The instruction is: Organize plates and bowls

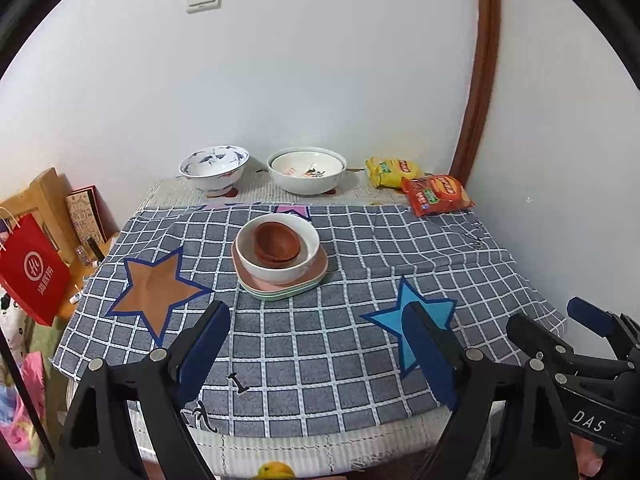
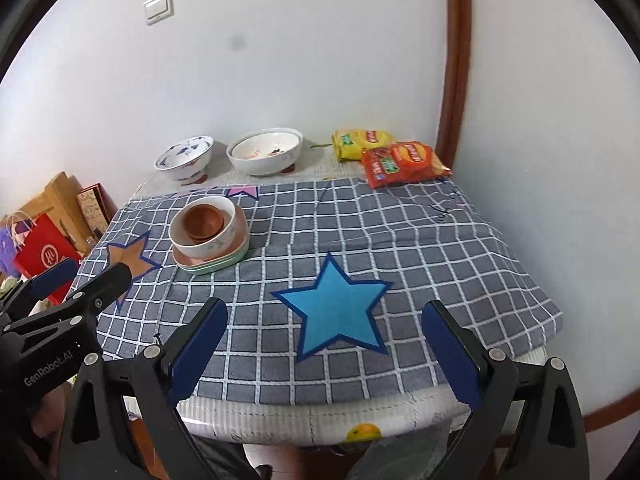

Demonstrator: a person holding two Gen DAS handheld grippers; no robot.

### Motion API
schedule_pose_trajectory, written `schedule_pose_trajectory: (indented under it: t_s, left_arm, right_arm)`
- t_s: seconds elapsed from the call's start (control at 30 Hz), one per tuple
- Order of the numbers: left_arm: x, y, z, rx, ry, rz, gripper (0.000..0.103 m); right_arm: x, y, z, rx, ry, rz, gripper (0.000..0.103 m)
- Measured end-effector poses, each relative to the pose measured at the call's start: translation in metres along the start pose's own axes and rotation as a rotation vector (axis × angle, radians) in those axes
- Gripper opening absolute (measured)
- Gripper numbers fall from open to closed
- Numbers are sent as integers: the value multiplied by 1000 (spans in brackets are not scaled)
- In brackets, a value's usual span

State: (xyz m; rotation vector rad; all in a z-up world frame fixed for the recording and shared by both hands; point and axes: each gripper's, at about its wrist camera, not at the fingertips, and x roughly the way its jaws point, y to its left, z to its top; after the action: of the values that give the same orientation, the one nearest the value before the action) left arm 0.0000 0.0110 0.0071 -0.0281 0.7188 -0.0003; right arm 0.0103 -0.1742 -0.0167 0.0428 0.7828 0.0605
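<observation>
A stack stands mid-table: brown bowls (image 1: 277, 242) nested in a white bowl (image 1: 280, 268) on pink and green plates (image 1: 280, 290); it also shows in the right wrist view (image 2: 208, 236). A blue-patterned bowl (image 1: 213, 167) and a large white bowl (image 1: 306, 171) stand at the far edge. My left gripper (image 1: 316, 344) is open and empty, above the near table edge, short of the stack. My right gripper (image 2: 324, 344) is open and empty, above the blue star (image 2: 336, 312). Each gripper shows at the other view's edge.
A grey checked cloth (image 1: 320, 360) covers the table. Yellow (image 1: 390, 170) and red (image 1: 436, 194) snack bags lie at the far right corner. A red paper bag (image 1: 34, 272) and wooden shelf stand left of the table. Walls close the far and right sides.
</observation>
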Motion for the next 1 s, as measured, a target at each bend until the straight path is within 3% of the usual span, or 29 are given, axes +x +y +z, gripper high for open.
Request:
schedule_pose_trajectory:
  t_s: [0.4, 1.0]
  left_arm:
    - [-13, -12, -5, 19, -16, 4, 87]
    - [-22, -13, -6, 16, -24, 11, 87]
  right_arm:
    - [-27, -5, -9, -7, -38, -33, 97]
    - [-35, -6, -10, 7, -51, -46, 97]
